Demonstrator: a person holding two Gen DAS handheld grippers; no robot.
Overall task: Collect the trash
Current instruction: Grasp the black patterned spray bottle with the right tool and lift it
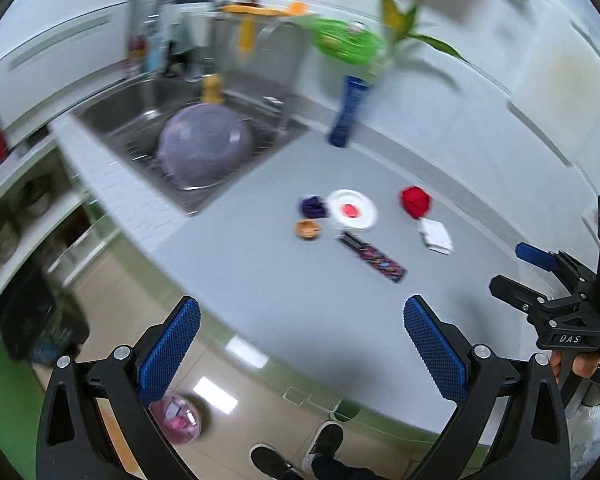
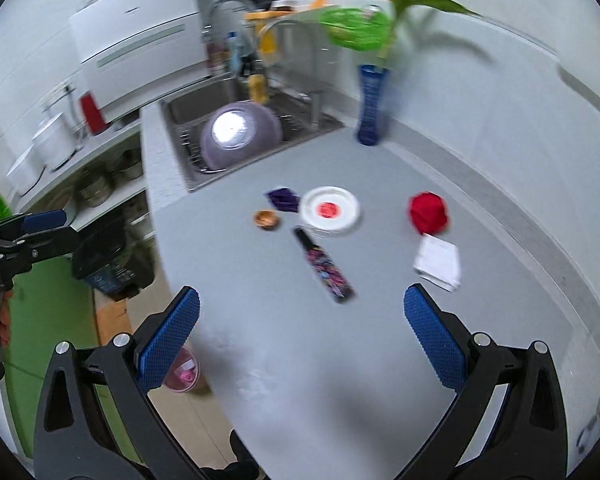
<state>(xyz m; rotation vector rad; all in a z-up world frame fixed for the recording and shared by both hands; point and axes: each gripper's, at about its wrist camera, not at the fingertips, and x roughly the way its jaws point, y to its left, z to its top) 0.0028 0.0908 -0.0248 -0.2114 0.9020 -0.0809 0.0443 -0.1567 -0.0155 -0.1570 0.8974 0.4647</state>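
Note:
Trash lies on the grey counter (image 2: 284, 340): a crumpled purple wrapper (image 2: 284, 199), a white lid with a red centre (image 2: 331, 211), a small brown cup (image 2: 267, 219), a long colourful wrapper (image 2: 327, 268), a crumpled red wad (image 2: 428, 213) and a folded white napkin (image 2: 437, 263). The same items show in the left wrist view, with the lid (image 1: 352, 209) and the long wrapper (image 1: 374, 258). My left gripper (image 1: 300, 344) is open and empty above the counter's front edge. My right gripper (image 2: 300, 340) is open and empty above the counter, short of the trash.
A sink (image 2: 236, 136) with an upturned purple bowl (image 2: 240, 133) sits at the back left. A blue vase (image 2: 370, 106) with a plant stands by the wall. A pink-lined bin (image 2: 182, 370) stands on the floor below the counter edge. Shelves with pots are at left.

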